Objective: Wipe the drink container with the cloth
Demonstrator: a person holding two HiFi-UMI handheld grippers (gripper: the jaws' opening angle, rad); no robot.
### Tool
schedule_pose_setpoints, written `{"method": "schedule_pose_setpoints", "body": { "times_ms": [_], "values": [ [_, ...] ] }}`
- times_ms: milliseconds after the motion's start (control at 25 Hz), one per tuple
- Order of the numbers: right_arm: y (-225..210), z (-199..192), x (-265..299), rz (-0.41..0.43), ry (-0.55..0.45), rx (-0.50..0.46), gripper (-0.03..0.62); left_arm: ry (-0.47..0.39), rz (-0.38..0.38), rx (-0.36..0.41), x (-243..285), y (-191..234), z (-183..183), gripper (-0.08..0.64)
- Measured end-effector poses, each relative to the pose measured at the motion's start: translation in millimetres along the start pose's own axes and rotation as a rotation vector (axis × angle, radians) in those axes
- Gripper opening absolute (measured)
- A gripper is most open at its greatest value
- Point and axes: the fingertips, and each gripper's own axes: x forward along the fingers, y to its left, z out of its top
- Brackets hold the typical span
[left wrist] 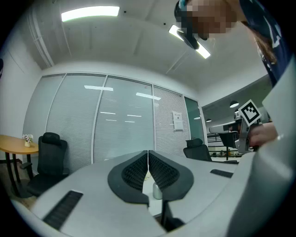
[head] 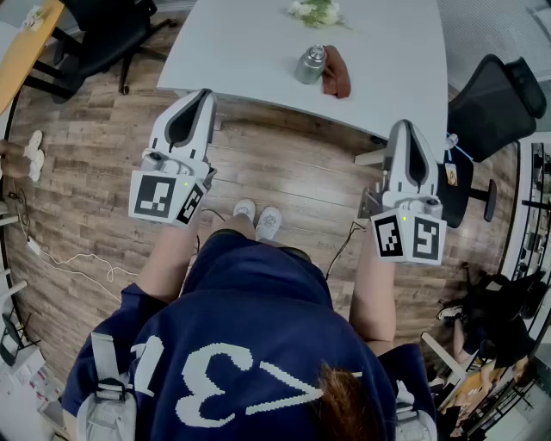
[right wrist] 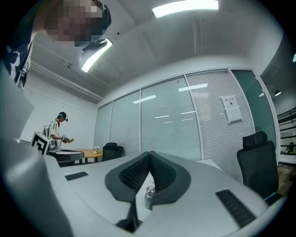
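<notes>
A small silver drink container (head: 311,65) stands on the white table (head: 250,52) with a brown cloth (head: 337,72) lying right beside it. Both grippers hang over the wooden floor, short of the table's near edge. My left gripper (head: 201,93) is shut and empty, and so is my right gripper (head: 405,126). In the left gripper view the jaws (left wrist: 148,155) meet at the tips, with the container (left wrist: 157,190) seen small beyond them. In the right gripper view the shut jaws (right wrist: 149,155) frame the container (right wrist: 149,196) with its cap.
Black office chairs stand at the table's left (head: 103,34) and right (head: 491,103). A white flower bunch (head: 317,11) lies at the table's far side. My shoes (head: 256,217) are on the floor between the grippers. A cable (head: 77,267) runs along the floor at left. Another person (right wrist: 56,127) stands far off.
</notes>
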Motion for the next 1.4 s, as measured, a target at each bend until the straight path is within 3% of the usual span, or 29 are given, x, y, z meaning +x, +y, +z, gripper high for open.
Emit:
{"method": "schedule_pose_setpoints", "body": {
  "times_ms": [480, 760, 1080, 1400],
  "values": [
    [16.8, 8.5, -27.5, 0.056, -0.018, 0.004, 0.026, 0.017, 0.006, 0.013, -28.7, -22.1, 7.3, 0.02],
    [5.3, 1.2, -30.9, 0.059, -0.012, 0.049, 0.028, 0.029, 0.013, 0.021, -26.6, -24.0, 6.0, 0.02],
    [-14.3, -4.6, 8.4, 0.048, -0.001, 0.059, 0.027, 0.019, -0.016, -0.006, 25.5, -12.9, -4.1, 0.02],
    [-34.0, 3.8, 97.8, 0.028, -0.03, 0.042, 0.028, -0.005, -0.057, -0.001, 112.1, 30.6, -3.5, 0.02]
  ]
}}
